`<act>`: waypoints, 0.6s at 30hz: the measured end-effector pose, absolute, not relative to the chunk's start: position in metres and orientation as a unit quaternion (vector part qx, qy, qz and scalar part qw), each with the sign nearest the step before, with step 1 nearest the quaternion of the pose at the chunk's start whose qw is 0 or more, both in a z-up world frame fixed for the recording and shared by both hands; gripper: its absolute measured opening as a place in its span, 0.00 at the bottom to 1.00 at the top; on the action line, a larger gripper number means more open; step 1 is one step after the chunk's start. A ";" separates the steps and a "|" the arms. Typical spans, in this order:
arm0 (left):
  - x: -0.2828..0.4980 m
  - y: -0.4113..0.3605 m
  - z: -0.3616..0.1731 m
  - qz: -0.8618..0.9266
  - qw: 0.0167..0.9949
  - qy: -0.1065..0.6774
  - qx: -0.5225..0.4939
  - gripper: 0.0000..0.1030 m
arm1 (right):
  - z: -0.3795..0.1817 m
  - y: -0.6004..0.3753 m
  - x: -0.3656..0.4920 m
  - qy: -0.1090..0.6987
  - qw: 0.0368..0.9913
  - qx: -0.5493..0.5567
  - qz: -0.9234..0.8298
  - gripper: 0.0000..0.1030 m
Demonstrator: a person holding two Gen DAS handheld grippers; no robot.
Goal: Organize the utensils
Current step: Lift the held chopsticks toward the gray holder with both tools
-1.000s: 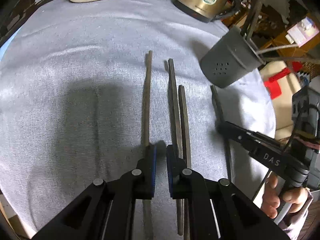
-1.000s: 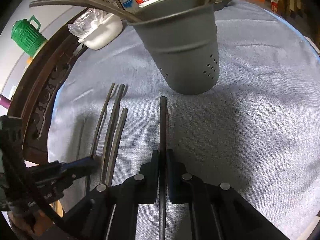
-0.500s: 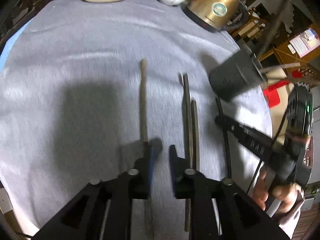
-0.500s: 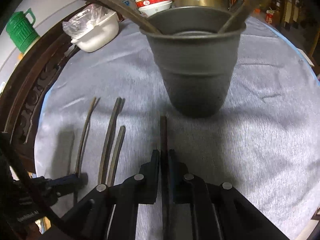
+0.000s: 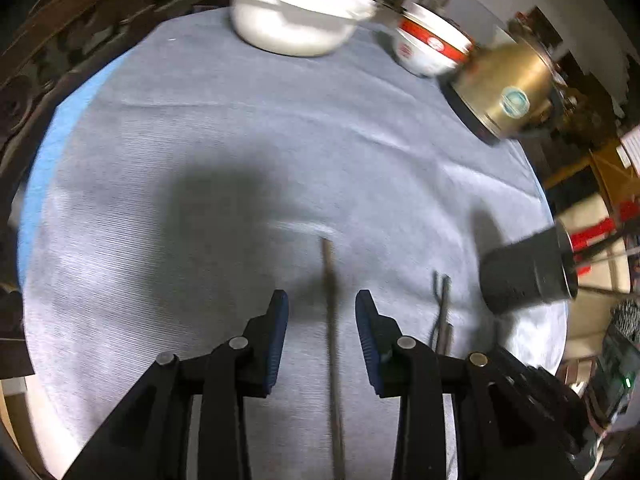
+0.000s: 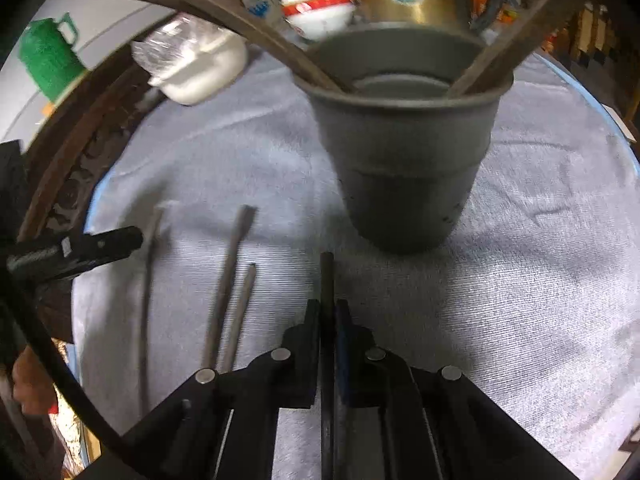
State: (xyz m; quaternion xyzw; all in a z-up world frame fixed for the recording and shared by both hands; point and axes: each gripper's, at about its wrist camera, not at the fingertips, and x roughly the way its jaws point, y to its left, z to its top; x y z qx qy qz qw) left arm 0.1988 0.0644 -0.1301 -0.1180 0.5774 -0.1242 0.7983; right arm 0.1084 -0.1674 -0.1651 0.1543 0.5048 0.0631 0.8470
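- The right gripper (image 6: 327, 312) is clamped on a dark chopstick (image 6: 327, 280); the stick runs straight out along the fingers, its free end pointing at the base of the grey utensil holder (image 6: 408, 168).
- The holder stands directly ahead of that tip, near it but apart, toward the far side of the grey tablecloth (image 6: 540, 260). Its open mouth sits above the tip, and other sticks already lean out over both sides of the rim.
- My judgement: the coming move turns on this. The chopstick's long axis is aimed at the holder's wall, so the tip has to rise and tilt over the rim before dropping in. The right hand is clearly the nearer one.
- The left gripper (image 5: 322, 316) has its jaws spread wide and holds nothing. A single chopstick (image 5: 332, 340) lies on the cloth between the blue pads (image 5: 280, 320), lengthwise along the fingers, touching neither as far as I can tell.
- From the left view the holder (image 5: 524, 272) is well off to the right, near the tablecloth's right edge (image 5: 536, 184), with two more chopsticks (image 5: 442, 308) lying in between.
- In the right view those two (image 6: 230, 288) lie side by side left of the held stick, roughly parallel to it.
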 end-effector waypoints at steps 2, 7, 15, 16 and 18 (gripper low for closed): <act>0.205 0.071 -0.130 -0.120 0.795 0.581 -0.126 0.35 | -0.151 -0.167 0.100 0.485 0.858 0.151 0.074 0.07; 0.218 0.059 -0.138 -0.121 0.783 0.595 -0.132 0.45 | -0.126 -0.176 0.082 0.447 0.870 0.181 0.100 0.07; 0.234 0.038 -0.150 -0.108 0.784 0.600 -0.121 0.45 | -0.095 -0.191 0.061 0.401 0.885 0.210 0.108 0.07; 0.235 0.036 -0.150 -0.113 0.783 0.600 -0.122 0.45 | -0.090 -0.191 0.058 0.393 0.888 0.211 0.109 0.07; 0.239 0.031 -0.155 -0.122 0.772 0.610 -0.128 0.23 | -0.083 -0.191 0.053 0.382 0.893 0.210 0.110 0.07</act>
